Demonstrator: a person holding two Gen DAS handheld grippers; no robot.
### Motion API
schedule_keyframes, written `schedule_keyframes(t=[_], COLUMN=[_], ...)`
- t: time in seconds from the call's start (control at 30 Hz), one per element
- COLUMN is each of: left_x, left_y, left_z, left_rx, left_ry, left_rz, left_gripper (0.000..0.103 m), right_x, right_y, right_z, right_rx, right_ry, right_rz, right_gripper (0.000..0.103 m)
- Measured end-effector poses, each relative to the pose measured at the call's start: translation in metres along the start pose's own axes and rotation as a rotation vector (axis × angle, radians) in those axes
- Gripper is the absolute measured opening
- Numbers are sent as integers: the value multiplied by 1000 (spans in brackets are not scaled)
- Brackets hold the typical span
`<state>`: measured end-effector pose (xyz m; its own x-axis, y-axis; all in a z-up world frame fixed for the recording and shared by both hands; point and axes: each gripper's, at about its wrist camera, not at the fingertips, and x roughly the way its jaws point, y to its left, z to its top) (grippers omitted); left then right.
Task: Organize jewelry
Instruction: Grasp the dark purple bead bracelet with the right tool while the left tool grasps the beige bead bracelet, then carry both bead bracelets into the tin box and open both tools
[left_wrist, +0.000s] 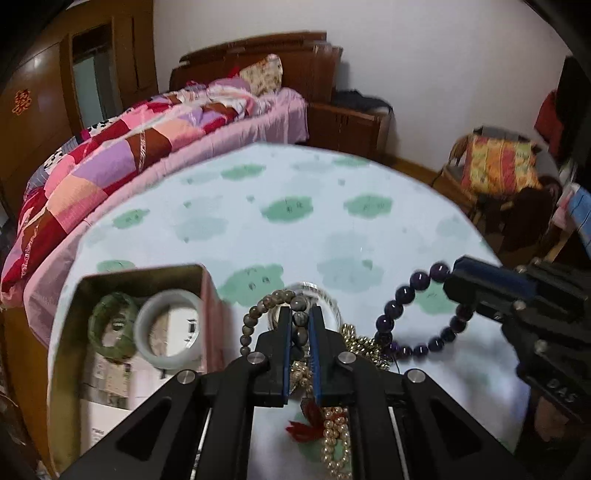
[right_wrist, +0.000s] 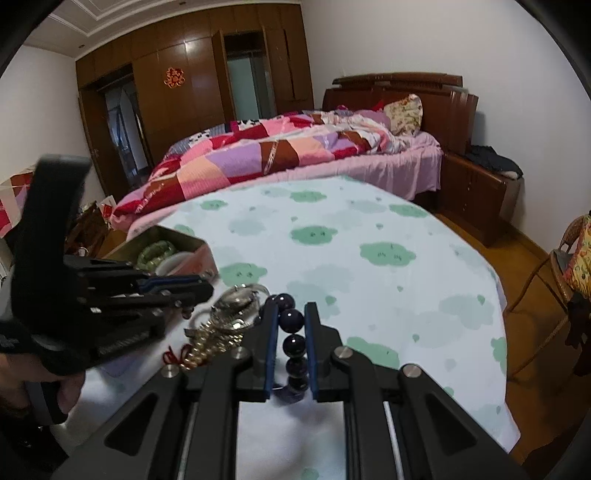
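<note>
Purple bracelet (right_wrist: 291, 343) beside watch (right_wrist: 238, 299), tin (left_wrist: 147, 280) nearby

We see bare tablecloth (left_wrist: 295, 229) beyond the jewelry, wide enough for a gripper. Left, the tin box (left_wrist: 147, 325) blocks the way; the gold chain heap (left_wrist: 362, 347) and watch (right_wrist: 238, 299) crowd the middle.

Two matte black hand-held grippers with blue-lined fingers

The left black plastic gripper (left_wrist: 298, 325) has blue pads on its fingers' inner faces, round silver screws on the linkage arms and triangular cut-outs; the right black gripper (right_wrist: 290, 325) matches it, with pale embossed lettering on its body, and bare skin shows on the person's left hand (right_wrist: 55, 391).
</note>
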<state>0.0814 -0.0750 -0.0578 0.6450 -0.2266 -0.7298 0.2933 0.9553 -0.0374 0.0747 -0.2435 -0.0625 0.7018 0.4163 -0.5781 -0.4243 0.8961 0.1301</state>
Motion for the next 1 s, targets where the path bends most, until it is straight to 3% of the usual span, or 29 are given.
schedule_keyframes(t=[0.3, 0.57, 1.0], left_x=[-43, -61, -73], left_y=[14, 34, 96], left_z=[11, 9, -6], left_rx=[-46, -54, -162], left_ry=[-98, -136, -162], left_rz=[-36, 16, 72], left_gripper=[8, 8, 8], right_x=[-12, -12, -1], right_y=[4, 25, 81], right_z=[9, 20, 49], right_rx=[-8, -50, -162], right_ry=[-37, -49, -62], right_rz=[-1, 47, 142], right_gripper=[16, 16, 16])
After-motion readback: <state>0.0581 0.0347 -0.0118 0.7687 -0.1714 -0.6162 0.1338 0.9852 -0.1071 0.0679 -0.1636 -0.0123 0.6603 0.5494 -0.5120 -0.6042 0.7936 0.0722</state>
